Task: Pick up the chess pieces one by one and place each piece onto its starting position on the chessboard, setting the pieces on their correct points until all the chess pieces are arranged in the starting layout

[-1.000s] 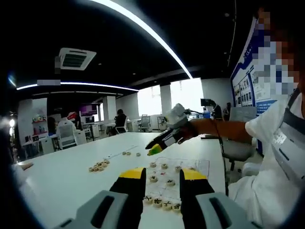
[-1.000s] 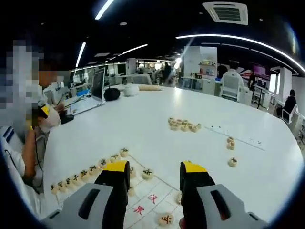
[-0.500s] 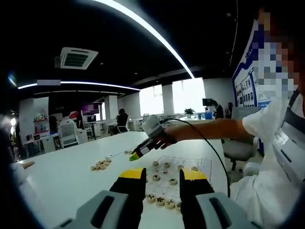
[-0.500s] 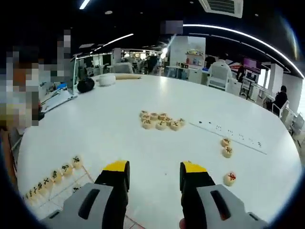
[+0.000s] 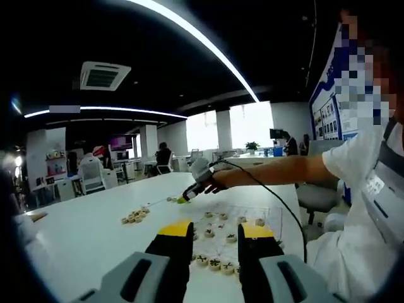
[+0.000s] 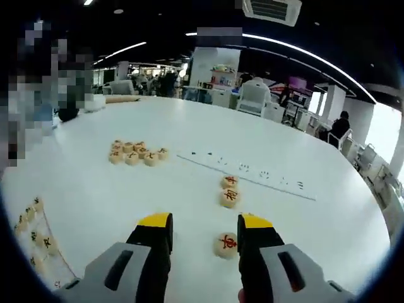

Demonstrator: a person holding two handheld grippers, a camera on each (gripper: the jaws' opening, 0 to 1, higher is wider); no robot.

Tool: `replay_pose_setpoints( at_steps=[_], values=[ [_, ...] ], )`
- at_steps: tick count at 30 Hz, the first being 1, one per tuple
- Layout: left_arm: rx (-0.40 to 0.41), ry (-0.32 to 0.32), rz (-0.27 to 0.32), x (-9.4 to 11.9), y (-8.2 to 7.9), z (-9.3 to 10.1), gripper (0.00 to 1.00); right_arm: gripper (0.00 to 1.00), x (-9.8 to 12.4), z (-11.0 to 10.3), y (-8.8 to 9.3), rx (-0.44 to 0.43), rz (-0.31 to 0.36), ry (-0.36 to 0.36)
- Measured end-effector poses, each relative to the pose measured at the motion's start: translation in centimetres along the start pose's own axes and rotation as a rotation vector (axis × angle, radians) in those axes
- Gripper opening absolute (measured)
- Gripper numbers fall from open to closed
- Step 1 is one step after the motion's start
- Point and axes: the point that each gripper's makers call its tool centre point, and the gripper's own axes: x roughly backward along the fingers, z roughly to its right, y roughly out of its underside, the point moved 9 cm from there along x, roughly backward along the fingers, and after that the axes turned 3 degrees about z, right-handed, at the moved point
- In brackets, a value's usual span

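In the right gripper view my right gripper [image 6: 201, 226] is open above the white table, with a red-marked piece [image 6: 226, 245] lying between its yellow-tipped jaws near the right one. Two more red pieces [image 6: 230, 197] lie just beyond, and a cluster of several pieces [image 6: 134, 153] sits further left. Board pieces [image 6: 33, 222] show at the lower left. In the left gripper view my left gripper [image 5: 215, 232] is open with nothing in it, above the chessboard [image 5: 249, 218] and its row of black-marked pieces [image 5: 214, 263]. The right gripper [image 5: 189, 194] reaches out beyond the board, held by a hand.
The big white table [image 6: 303, 214] stretches wide around the pieces. A thin printed strip [image 6: 252, 177] lies past the red pieces. A person in white [image 5: 366, 202] stands at the right of the left gripper view. Chairs and desks fill the office behind.
The right gripper has swung away from the board toward the loose red pieces, and one now lies between its jaws. The left gripper has hardly moved.
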Motion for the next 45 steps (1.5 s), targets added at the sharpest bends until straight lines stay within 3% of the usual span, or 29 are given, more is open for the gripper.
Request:
replay_pose_setpoints(
  at_steps=[8,14,19,24,32,38,42,45],
  values=[
    [-0.007,0.005,-0.010,-0.2,0.0,0.3,0.30,0.42,1.9,4.3,1.2,-0.050,0.016,0.041],
    [-0.006,0.005,-0.012,-0.3,0.0,0.3,0.30,0.41,2.8,5.2,1.2,-0.102,0.044,0.047],
    [-0.005,0.007,-0.014,-0.4,0.0,0.4,0.30,0.41,2.5,4.3,1.0,-0.114,0.038,0.032],
    [0.001,-0.003,-0.010,-0.1,0.0,0.1,0.30,0.41,0.9,2.3,-0.8,-0.110,0.047,-0.009],
    [-0.003,-0.071,-0.056,0.4,0.8,-1.0,0.30,0.41,-1.7,-4.5,-4.2,0.004,0.048,-0.132],
    [-0.001,-0.105,-0.066,0.9,0.9,-1.6,0.30,0.41,-4.0,-8.0,-5.4,0.056,0.049,-0.192],
    [0.004,-0.114,-0.057,1.2,0.9,-1.8,0.30,0.41,-4.7,-10.2,-5.2,0.075,0.038,-0.222],
    [0.007,-0.119,-0.054,1.2,0.8,-1.9,0.30,0.38,-5.5,-10.2,-5.6,0.113,0.036,-0.210]
  ],
)
